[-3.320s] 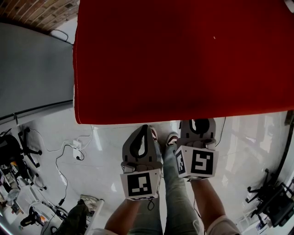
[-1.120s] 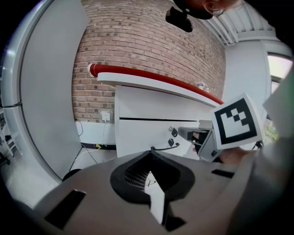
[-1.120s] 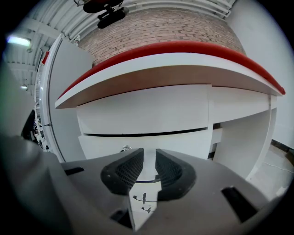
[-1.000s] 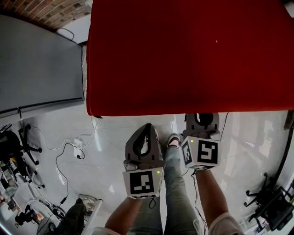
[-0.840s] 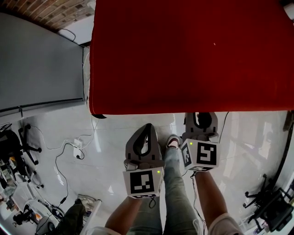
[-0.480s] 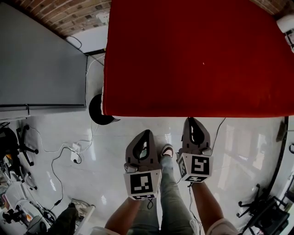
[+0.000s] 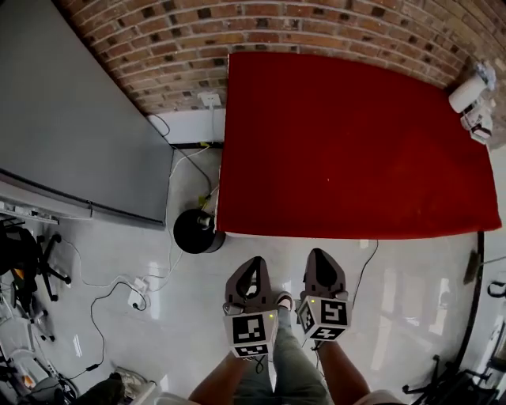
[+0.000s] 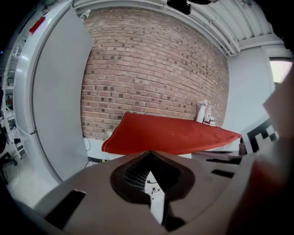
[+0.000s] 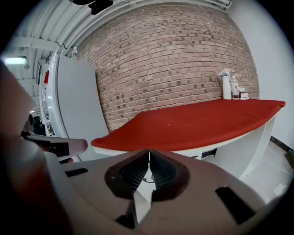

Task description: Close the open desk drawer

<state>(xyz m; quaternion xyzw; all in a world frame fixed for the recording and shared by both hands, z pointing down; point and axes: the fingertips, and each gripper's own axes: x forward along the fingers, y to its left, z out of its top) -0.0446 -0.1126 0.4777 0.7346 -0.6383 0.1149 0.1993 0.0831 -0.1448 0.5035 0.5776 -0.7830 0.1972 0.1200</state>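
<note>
Head view, looking down on a red-covered bench (image 7: 356, 142) set against a brick wall (image 7: 237, 24), far edge along the wall, near edge well ahead of both grippers. Open white floor (image 7: 411, 300) between that near edge and the left gripper (image 7: 254, 261) and right gripper (image 7: 319, 253), side by side, a little apart, touching nothing. Left of the bench, a narrow gap, then a tall grey cabinet (image 7: 79, 119). A black round object (image 7: 196, 232) on the floor just at the bench's near-left corner, with loose cables (image 7: 118, 277) further left. White bottles (image 7: 468, 91) at the far-right corner of the bench. Both pairs of jaws closed, tips together, nothing between them, plain in the left gripper view and the right gripper view. No telling the drawer in any view, the bench front lying under the red cover's edge. Against half a second ago: bench edge farther from the jaw tips, more floor ahead, wall and far edge fully in sight.
</note>
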